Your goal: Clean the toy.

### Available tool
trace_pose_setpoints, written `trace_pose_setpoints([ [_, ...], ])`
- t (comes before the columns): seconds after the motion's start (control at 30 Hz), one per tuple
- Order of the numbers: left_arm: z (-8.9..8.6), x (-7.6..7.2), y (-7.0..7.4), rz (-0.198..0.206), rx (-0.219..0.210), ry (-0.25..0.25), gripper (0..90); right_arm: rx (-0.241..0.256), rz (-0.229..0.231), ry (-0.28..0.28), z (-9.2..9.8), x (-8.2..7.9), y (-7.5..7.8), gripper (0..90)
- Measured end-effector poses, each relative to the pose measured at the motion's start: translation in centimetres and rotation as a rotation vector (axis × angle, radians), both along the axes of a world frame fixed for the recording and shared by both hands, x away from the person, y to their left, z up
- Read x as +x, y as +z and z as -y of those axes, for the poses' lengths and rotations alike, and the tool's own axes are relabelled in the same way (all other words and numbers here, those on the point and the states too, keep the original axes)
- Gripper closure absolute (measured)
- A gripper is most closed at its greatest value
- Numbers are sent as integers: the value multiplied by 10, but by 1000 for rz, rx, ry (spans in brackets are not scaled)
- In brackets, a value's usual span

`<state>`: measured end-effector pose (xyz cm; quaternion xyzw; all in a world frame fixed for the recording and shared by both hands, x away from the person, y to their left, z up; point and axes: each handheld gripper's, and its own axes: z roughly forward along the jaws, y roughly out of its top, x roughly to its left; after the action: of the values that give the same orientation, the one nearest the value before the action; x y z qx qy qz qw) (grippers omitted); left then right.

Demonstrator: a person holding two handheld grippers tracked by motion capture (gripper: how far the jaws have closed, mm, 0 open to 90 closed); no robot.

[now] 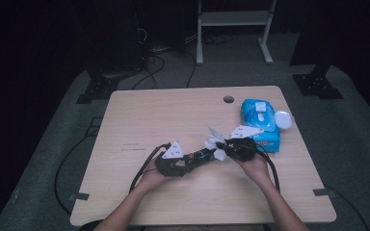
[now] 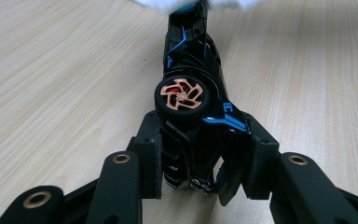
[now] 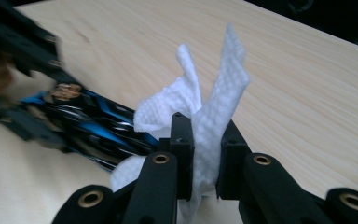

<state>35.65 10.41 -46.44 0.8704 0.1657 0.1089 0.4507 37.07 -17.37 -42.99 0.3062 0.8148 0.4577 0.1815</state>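
A black toy car (image 2: 191,88) with blue stripes and a copper wheel lies on its side, its rear clamped by my left gripper (image 2: 196,163). From above, the toy car (image 1: 200,156) spans between both hands near the table's front middle, with the left gripper (image 1: 185,163) at its left end. My right gripper (image 3: 204,158) is shut on a crumpled white wipe (image 3: 209,107) pressed against the car's far end (image 3: 93,126). In the high view the right gripper (image 1: 224,148) and wipe (image 1: 215,139) sit just right of the car.
A blue pack of wet wipes (image 1: 260,122) with its white lid flipped open lies at the table's right side. The light wooden table (image 1: 173,110) has a cable hole (image 1: 228,99) near its far edge. Cables trail off the left front.
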Motion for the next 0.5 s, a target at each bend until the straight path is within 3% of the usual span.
trace_pose_setpoints([
  [0.07,0,0,0,2,0,1,578,5,-15,-39,10,4,-2,793],
  [0.17,-1,0,0,3,8,-1,578,59,-43,-82,26,8,-5,793],
  [0.3,-2,1,0,4,8,1,577,74,-40,-70,25,8,-4,793],
  [0.37,-2,1,0,3,8,2,577,57,-51,-48,19,7,-5,794],
  [0.5,-2,1,0,2,6,8,578,32,-28,-14,5,2,-2,794],
])
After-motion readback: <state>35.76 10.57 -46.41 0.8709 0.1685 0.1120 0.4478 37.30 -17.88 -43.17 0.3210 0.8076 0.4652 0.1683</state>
